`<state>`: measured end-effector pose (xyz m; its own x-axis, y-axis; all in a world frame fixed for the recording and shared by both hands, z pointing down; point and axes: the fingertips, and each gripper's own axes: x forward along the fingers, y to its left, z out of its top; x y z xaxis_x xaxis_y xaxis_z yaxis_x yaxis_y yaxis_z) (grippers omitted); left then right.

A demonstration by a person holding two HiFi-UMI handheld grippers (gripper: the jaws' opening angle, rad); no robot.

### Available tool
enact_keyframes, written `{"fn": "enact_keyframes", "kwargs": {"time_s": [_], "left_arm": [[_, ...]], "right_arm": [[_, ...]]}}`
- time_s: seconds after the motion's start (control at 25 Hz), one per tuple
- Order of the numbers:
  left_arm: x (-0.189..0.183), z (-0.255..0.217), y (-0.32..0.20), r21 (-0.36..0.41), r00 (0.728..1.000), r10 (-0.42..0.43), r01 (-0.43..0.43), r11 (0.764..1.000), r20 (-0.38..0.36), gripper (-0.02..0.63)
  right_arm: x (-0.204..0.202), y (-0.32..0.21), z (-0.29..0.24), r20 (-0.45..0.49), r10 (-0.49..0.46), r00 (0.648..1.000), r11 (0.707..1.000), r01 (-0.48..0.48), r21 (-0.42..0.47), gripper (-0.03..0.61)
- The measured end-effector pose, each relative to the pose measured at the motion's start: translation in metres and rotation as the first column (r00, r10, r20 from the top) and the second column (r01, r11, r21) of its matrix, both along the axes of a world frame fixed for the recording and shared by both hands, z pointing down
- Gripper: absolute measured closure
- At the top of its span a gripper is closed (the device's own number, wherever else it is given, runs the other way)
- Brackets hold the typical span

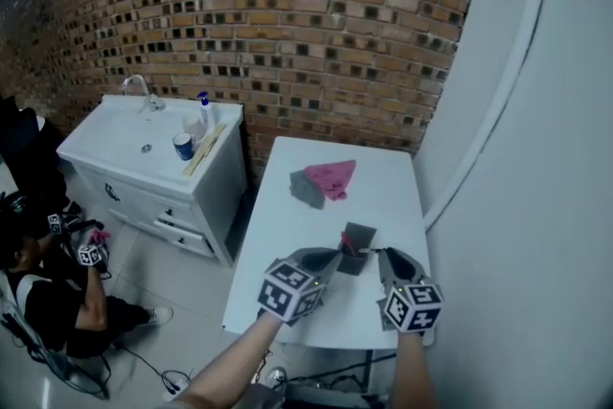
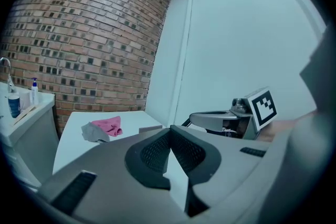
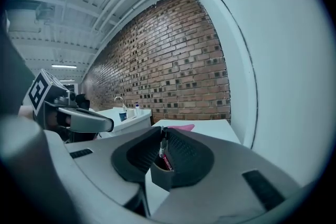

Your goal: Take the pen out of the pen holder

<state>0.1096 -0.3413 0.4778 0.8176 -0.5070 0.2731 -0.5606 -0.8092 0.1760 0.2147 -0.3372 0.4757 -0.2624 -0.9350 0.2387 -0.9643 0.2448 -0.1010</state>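
Right now the grey pen holder (image 1: 358, 246) shows over the near part of the white table (image 1: 383, 177), between the two grippers. Just to the right of the holder, the right gripper (image 1: 375, 252) reaches in over its top. In the right gripper view this gripper (image 3: 160, 132) has its jaws clenched on the upper part of the pen (image 3: 164, 153), a slim red-and-white one, and the pen's lower end is inside the holder (image 3: 161, 176). Whether the holder's base touches the tabletop cannot be told. Just to the left of the holder, the left gripper (image 1: 334, 257) points toward it. In the left gripper view its jaws (image 2: 169, 131) are closed tip to tip with nothing between them. Beyond the holder, well apart from it, a pink cloth (image 1: 332, 175) lies against a grey cloth (image 1: 306, 190). Far to the holder's left, off the table, a white washbasin cabinet (image 1: 144, 153) stands against the brick wall (image 1: 287, 14), and a person (image 1: 57, 287) sits on the floor farther left
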Motion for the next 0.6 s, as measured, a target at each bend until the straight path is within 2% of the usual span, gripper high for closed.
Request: {"fn": "enact_keyframes", "kwargs": {"time_s": [0.6], "left_arm": [[0.010,-0.063,0.027,0.099,0.997,0.051,-0.046,0.994,-0.055,0.606]], "right_arm": [[-0.008,0.042,-0.094,0.015,-0.017,1.000,0.980,0.014,0.200,0.522]]}}
